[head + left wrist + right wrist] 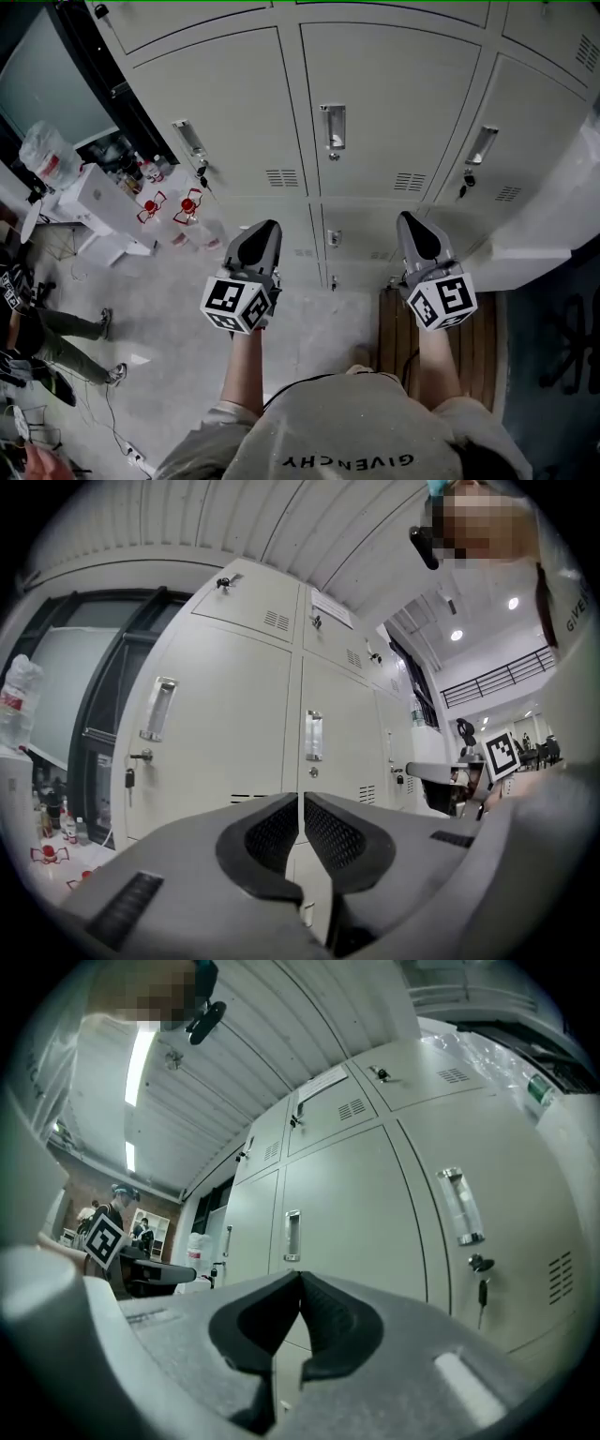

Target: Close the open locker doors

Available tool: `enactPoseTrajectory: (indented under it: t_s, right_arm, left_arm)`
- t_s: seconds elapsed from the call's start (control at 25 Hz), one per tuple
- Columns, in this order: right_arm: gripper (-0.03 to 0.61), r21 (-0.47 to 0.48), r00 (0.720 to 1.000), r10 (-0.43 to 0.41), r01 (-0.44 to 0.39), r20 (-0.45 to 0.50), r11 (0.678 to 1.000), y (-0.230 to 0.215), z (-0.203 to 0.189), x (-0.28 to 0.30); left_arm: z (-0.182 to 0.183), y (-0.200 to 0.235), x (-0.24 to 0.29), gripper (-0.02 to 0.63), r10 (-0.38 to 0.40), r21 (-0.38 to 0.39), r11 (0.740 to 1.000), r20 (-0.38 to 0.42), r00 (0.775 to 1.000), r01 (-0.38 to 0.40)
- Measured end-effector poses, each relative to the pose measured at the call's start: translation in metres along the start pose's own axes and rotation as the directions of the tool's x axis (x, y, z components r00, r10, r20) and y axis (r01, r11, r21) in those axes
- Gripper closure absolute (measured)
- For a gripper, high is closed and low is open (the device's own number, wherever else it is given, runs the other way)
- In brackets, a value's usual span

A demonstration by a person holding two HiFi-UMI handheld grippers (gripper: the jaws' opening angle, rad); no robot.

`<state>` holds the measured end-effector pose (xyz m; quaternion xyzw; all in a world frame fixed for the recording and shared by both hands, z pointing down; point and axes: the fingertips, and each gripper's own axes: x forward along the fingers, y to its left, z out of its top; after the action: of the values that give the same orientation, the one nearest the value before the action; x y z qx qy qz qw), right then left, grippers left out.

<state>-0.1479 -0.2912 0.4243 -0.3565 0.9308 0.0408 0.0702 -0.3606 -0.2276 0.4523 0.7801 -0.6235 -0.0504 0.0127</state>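
Left tongs (pixel 269 228), right tongs (pixel 407 221) level, facing lockers (pixel 394 103)

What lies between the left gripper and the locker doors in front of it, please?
Nothing: in the left gripper view the stretch from the left gripper to the locker doors is bare, and its shut fingers hold nothing.

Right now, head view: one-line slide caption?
Person faces a bank of pale lockers, left gripper and right gripper both shut and empty.
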Motion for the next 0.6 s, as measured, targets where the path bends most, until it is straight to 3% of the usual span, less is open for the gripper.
enactPoseTrajectory:
  t_s: [0.6]
  right_arm:
    - [0.580, 0.026, 0.998, 0.048, -0.047, -0.028, 0.999, 0.107, -0.026, 0.021]
  left_arm:
    - [-0.004, 0.067, -0.089, 0.597, 0.039, 0.020, 0.999, -0.003, 0.999, -0.038]
